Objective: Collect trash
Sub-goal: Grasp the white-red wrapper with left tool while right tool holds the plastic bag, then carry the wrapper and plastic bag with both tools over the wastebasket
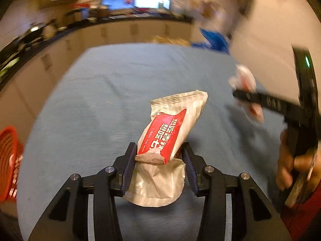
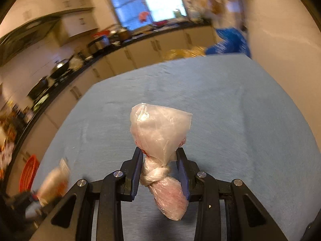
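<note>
My left gripper (image 1: pixel 159 150) is shut on a white wet-wipe packet (image 1: pixel 170 128) with a red label, held above the blue tablecloth (image 1: pixel 100 100). My right gripper (image 2: pixel 159 156) is shut on a knotted clear plastic bag (image 2: pixel 158 132) with pink inside, also above the cloth. In the left wrist view the right gripper (image 1: pixel 236 94) shows at the right with the bag (image 1: pixel 243 78), blurred. In the right wrist view the left gripper's packet (image 2: pixel 53 180) shows at lower left, blurred. A red basket (image 1: pixel 8 160) sits at the table's left edge; it also shows in the right wrist view (image 2: pixel 28 172).
A blue bag (image 2: pixel 228 42) and a yellowish object (image 2: pixel 180 53) lie past the table's far edge. A kitchen counter (image 2: pixel 80 64) with pots and cabinets runs along the left and back. A pale wall is on the right.
</note>
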